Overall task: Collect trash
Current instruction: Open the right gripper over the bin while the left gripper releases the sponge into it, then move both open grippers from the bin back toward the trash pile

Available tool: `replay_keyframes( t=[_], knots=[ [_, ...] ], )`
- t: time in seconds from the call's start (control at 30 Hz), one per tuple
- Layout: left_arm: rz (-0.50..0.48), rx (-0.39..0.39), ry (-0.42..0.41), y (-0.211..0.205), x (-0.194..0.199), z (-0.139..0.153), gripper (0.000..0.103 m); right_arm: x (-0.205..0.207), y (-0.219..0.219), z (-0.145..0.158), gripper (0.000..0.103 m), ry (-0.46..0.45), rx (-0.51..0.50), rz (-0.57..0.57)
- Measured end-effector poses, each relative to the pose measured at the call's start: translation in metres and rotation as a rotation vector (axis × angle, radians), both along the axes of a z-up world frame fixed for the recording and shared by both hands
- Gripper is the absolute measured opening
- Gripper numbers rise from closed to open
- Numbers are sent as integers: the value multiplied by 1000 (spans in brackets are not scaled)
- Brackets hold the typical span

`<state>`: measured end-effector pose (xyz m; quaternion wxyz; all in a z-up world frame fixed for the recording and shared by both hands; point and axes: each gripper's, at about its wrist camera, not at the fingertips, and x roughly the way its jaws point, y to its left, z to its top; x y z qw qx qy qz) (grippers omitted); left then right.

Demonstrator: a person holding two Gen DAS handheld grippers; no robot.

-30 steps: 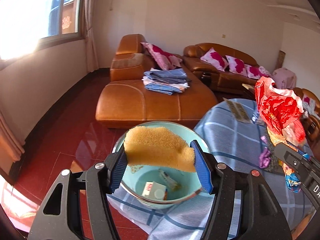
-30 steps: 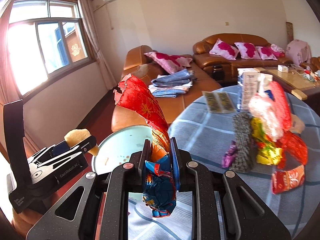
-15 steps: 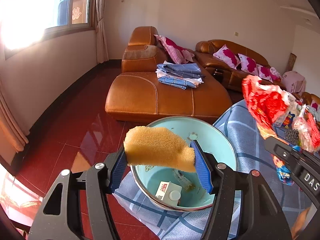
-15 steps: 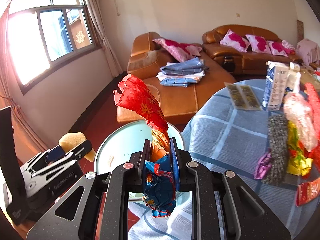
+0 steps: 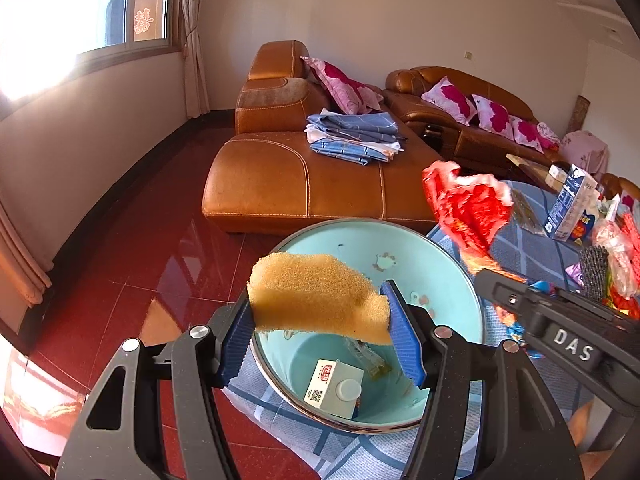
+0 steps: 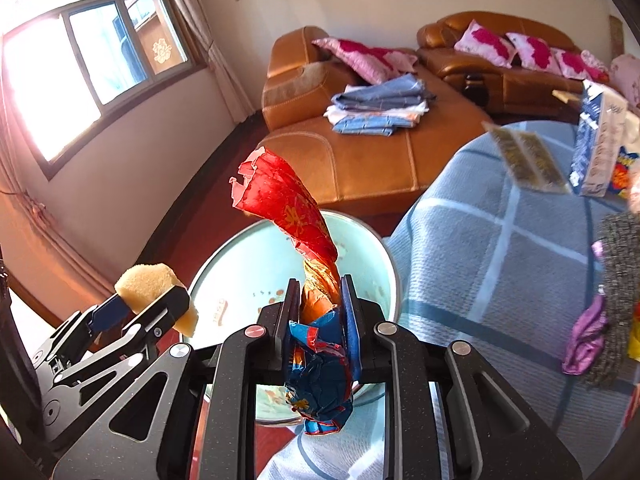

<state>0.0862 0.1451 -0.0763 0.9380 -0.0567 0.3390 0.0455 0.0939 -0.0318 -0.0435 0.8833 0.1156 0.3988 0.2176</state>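
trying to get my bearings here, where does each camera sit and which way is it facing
Left wrist view: sits on the left gripper, looking forward and down past its fingers, which clamp a yellow sponge above the blue basin; the right gripper's body shows at right.
Right wrist view: sits on the right gripper, aimed forward and down at the same basin; its jaws are opening with the red and blue wrapper between them; the left gripper shows at lower left.
Shared: basin, sponge, wrapper, checked tablecloth, sofa, window.
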Motion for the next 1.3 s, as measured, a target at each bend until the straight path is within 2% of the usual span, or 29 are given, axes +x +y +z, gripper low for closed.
replay_keyframes(
  t=[0.07,0.1,0.13,0.4,0.57,0.63,0.7,0.8,0.97,1.3],
  knots=[
    [2,-1,6,1,1,-2,61,4,2,-4,30,15,35,29],
    [2,0,8,1,1,-2,61,6,2,-5,43,22,47,36],
    [2,2,10,1,2,-3,61,6,3,-5,51,19,48,33],
    [-1,1,19,-2,6,-5,62,1,-11,9,51,-12,31,-12],
    [-21,18,27,-11,8,-9,75,-9,-22,18,54,-40,-4,-55],
    [-19,21,31,-13,7,-9,84,-12,-26,20,57,-52,-15,-69],
    [-15,18,29,-14,5,-8,89,-17,-32,24,59,-67,-35,-93],
    [5,19,25,-15,1,-6,97,-25,-43,27,66,-86,-42,-123],
    [27,12,33,-20,-5,0,97,-35,-60,32,69,-101,-45,-163],
    [-43,26,9,-55,-21,14,97,-58,-103,38,75,-121,-54,-262]
  ],
)
